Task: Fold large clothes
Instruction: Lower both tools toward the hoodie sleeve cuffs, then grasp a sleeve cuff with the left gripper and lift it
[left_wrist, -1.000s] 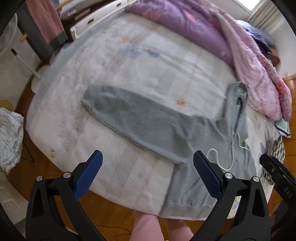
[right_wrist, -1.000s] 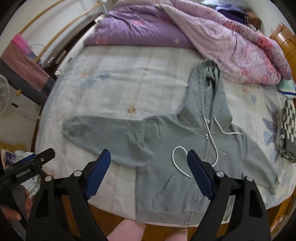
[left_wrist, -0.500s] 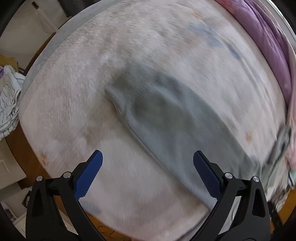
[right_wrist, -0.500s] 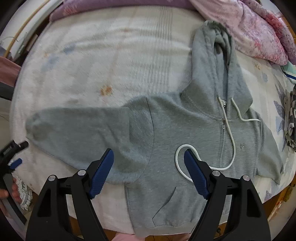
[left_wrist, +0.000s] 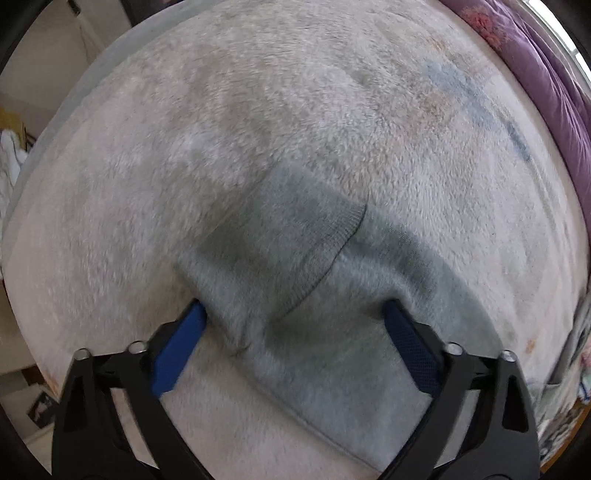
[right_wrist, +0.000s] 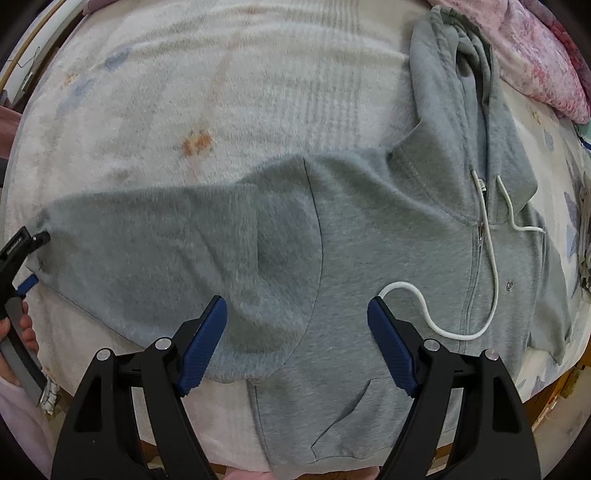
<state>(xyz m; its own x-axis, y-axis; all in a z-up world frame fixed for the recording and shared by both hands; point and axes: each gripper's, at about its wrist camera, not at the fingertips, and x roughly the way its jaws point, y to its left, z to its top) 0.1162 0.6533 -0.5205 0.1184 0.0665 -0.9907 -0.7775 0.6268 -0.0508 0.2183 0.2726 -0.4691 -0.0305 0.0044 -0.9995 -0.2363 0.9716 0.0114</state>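
Note:
A grey zip hoodie (right_wrist: 369, 240) lies face up and spread out on the bed, hood (right_wrist: 454, 74) toward the quilt, with a white drawstring (right_wrist: 436, 328) looped over the chest. Its long sleeve reaches left to the ribbed cuff (left_wrist: 295, 229). My left gripper (left_wrist: 293, 305) points straight down at the sleeve just behind the cuff; its jaws are closing with the sleeve between the blue pads, and the cloth puckers a little. That gripper (right_wrist: 22, 254) also shows at the sleeve end in the right wrist view. My right gripper (right_wrist: 297, 301) hovers open over the shoulder seam near the armpit.
A fluffy white blanket (left_wrist: 258, 92) covers the bed (right_wrist: 221, 74). A pink and purple quilt (right_wrist: 535, 55) is heaped along the far side (left_wrist: 554, 92). The bed's near edge and wooden floor (right_wrist: 554, 398) lie below the hoodie's hem. A hand (right_wrist: 11, 332) holds the left gripper.
Both grippers have come down close to the hoodie. The left one moved out along the sleeve to the cuff and narrowed its jaws around it. The right one sank over the shoulder seam.

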